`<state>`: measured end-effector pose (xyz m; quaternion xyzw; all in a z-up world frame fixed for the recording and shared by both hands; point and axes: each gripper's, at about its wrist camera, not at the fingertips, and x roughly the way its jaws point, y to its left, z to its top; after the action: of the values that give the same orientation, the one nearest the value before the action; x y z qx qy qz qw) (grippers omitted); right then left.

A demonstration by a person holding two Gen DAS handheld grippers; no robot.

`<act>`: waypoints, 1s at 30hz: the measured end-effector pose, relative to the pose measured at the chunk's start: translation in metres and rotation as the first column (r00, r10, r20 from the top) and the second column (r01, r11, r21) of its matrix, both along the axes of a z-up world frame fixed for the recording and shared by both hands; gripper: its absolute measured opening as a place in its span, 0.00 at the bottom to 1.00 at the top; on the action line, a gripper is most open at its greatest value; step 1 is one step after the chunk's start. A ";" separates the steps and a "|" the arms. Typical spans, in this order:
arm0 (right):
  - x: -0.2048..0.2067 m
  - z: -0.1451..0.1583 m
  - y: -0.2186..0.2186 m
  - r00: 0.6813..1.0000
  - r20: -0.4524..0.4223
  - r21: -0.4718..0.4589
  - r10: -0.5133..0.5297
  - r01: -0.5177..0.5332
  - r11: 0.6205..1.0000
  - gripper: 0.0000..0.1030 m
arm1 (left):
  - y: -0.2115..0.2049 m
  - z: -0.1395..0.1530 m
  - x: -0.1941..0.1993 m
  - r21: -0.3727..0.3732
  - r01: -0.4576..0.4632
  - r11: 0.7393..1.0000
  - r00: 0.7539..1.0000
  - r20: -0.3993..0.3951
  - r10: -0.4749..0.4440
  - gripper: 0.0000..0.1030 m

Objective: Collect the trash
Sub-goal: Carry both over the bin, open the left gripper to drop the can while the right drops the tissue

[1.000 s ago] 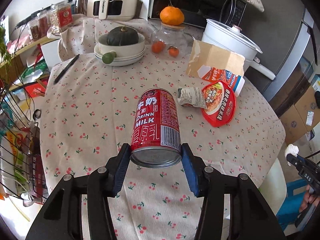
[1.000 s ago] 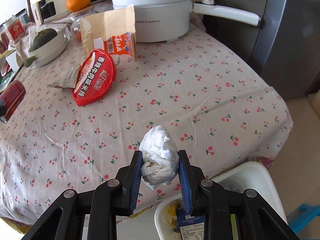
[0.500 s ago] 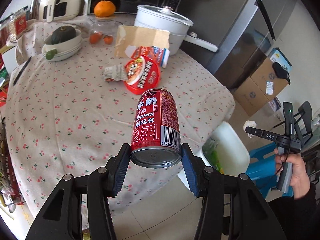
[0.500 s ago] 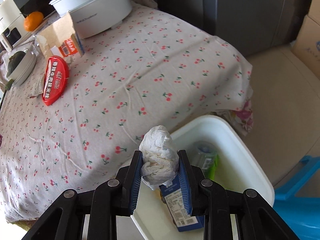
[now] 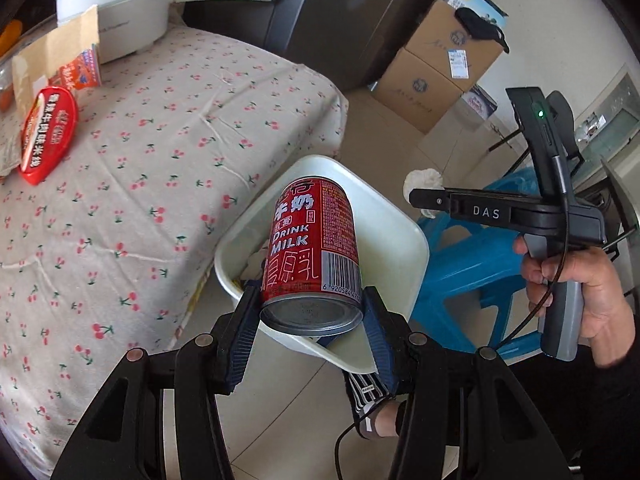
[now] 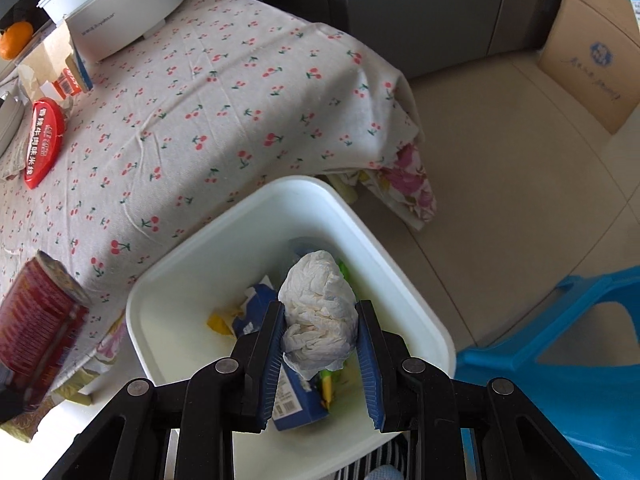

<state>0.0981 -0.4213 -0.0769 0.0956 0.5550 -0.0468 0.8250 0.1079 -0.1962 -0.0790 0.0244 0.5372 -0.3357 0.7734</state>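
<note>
**A:** Start at the left. What is on the table?

**B:** The table (image 6: 224, 92) wears a cherry-print cloth. At its far left edge lies a red noodle-bowl lid (image 6: 42, 142), flat on the cloth. Behind it stands a torn carton (image 6: 56, 68), and behind that a white electric pot (image 6: 116, 12) with its lid on. What the pot holds I cannot tell.

**A:** And your left gripper?

**B:** My left gripper (image 5: 310, 330) has its jaws clamped on a red milk can (image 5: 314, 248), one pad on each side near the bottom rim. The can tilts away from me, base towards the camera, and hangs above the near edge of the white bin (image 5: 394, 240), just off the table's side.

**A:** What is in that bin?

**B:** From my right camera I look straight down into the white bin (image 6: 188, 268). A blue carton with a barcode (image 6: 294, 396) lies in it, with a yellow scrap (image 6: 222, 320) to its left and something green beside it. The bin stands on the floor, right against the hanging cloth.

**A:** The right gripper, then?

**B:** My right gripper (image 6: 320, 340) has its jaws closed on a crumpled white tissue (image 6: 318, 312), which bulges above the pads. It hangs over the middle of the bin, not touching the rubbish below.

**A:** Further right?

**B:** A blue plastic stool (image 6: 560, 344) just beside the bin, and cardboard boxes (image 6: 592, 56) well apart, by the wall.
</note>
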 end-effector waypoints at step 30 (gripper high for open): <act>0.011 -0.029 -0.041 0.994 -0.100 0.016 0.035 -0.033 0.999 0.31 | -0.037 -0.057 0.021 0.145 0.007 0.989 0.999 -0.046 0.000 0.68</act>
<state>0.1089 -0.4619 -0.1064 0.0896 0.5975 -0.0333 0.7962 0.1287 -0.2329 -0.1363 0.0736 0.5776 -0.2975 0.7566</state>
